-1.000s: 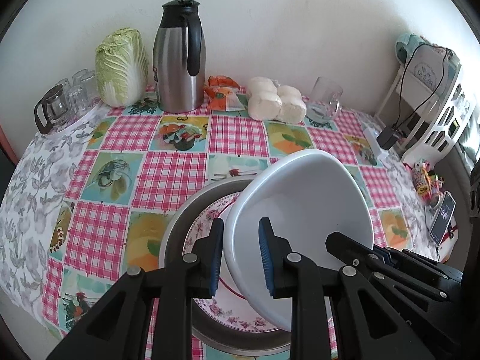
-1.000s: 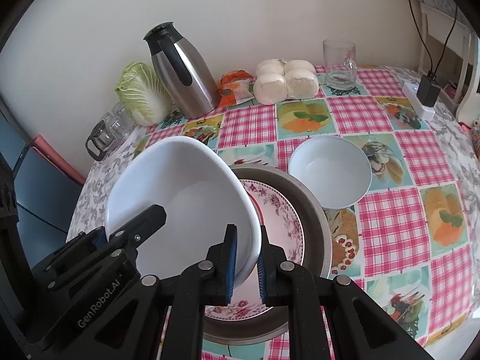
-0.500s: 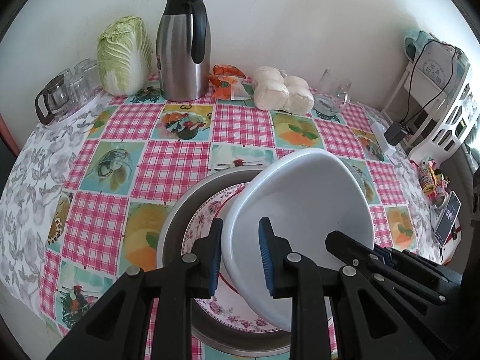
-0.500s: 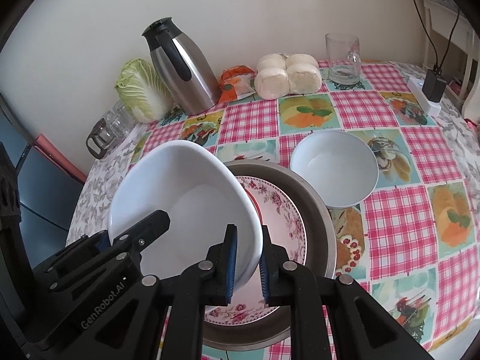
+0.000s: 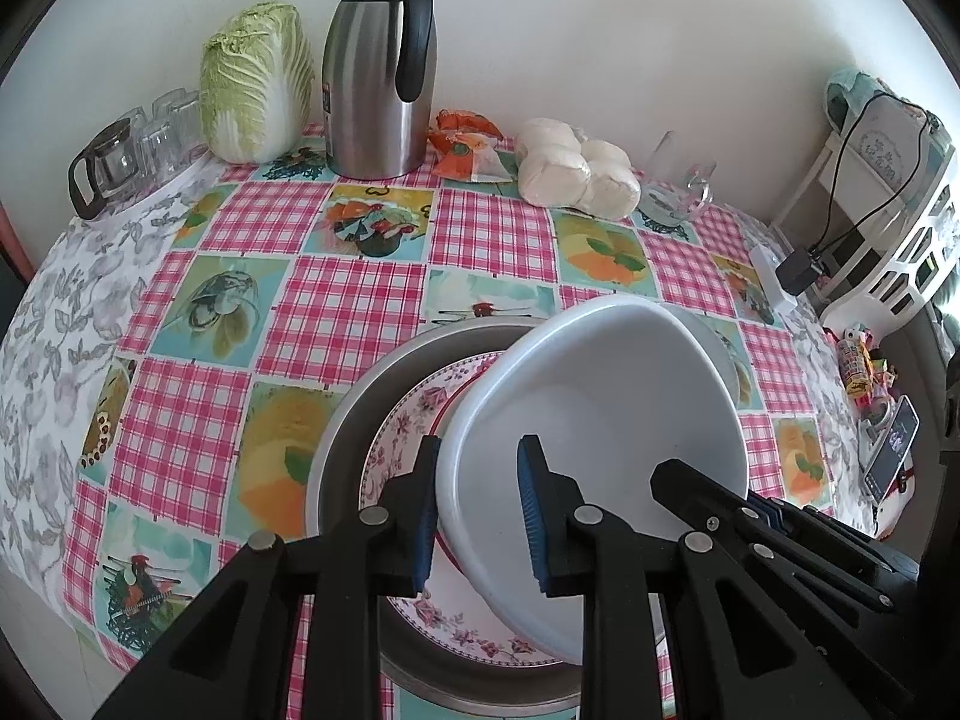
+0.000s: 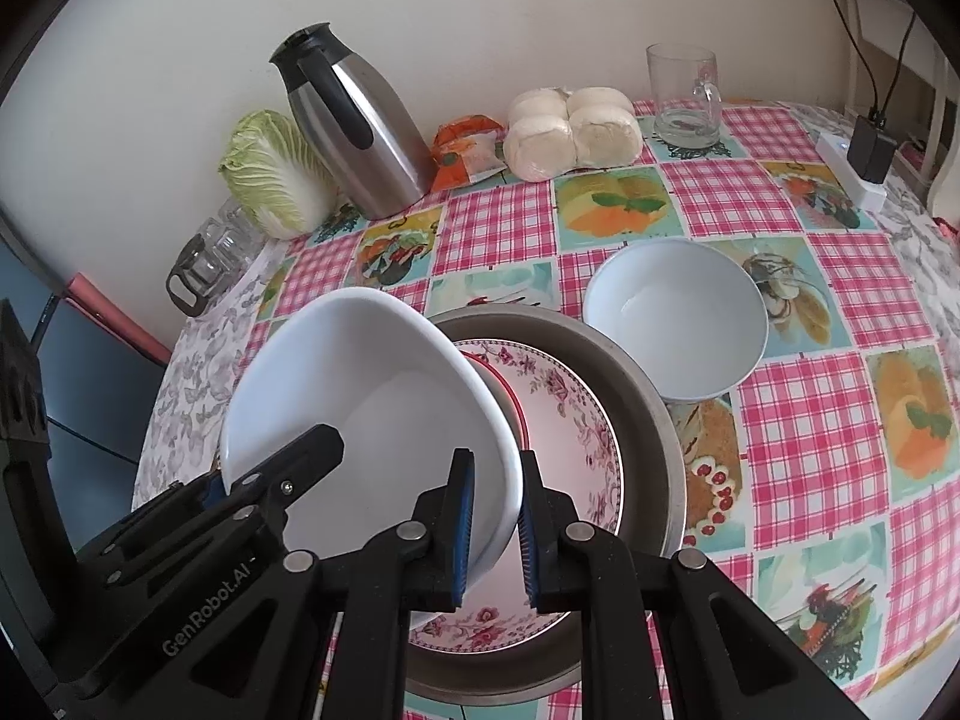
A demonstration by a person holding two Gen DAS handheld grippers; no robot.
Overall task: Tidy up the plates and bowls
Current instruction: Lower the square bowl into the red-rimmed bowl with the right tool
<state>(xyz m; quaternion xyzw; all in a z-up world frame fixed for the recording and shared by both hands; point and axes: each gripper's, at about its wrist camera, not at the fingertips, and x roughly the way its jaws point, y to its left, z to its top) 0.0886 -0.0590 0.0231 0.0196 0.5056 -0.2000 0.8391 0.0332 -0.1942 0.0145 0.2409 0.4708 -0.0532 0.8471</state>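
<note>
A large white bowl (image 5: 606, 408) sits tilted over a pink floral plate (image 5: 414, 420) that lies in a grey metal pan (image 5: 348, 414). My left gripper (image 5: 477, 507) straddles the bowl's left rim, jaws loosely around it with a visible gap. My right gripper (image 6: 495, 525) is shut on the same bowl's right rim (image 6: 372, 396). The floral plate (image 6: 564, 420) and pan (image 6: 648, 408) show in the right wrist view too. A second, smaller white bowl (image 6: 672, 315) stands on the tablecloth to the right of the pan.
At the back stand a steel thermos jug (image 5: 378, 66), a cabbage (image 5: 255, 81), glass cups (image 5: 132, 150), an orange packet (image 5: 468, 147), bagged buns (image 5: 573, 171) and a glass mug (image 6: 684, 96). A power strip with charger (image 6: 861, 162) lies right.
Both grippers and the big bowl have shifted slightly back and lower over the plate; the left jaws have opened a little around the rim.
</note>
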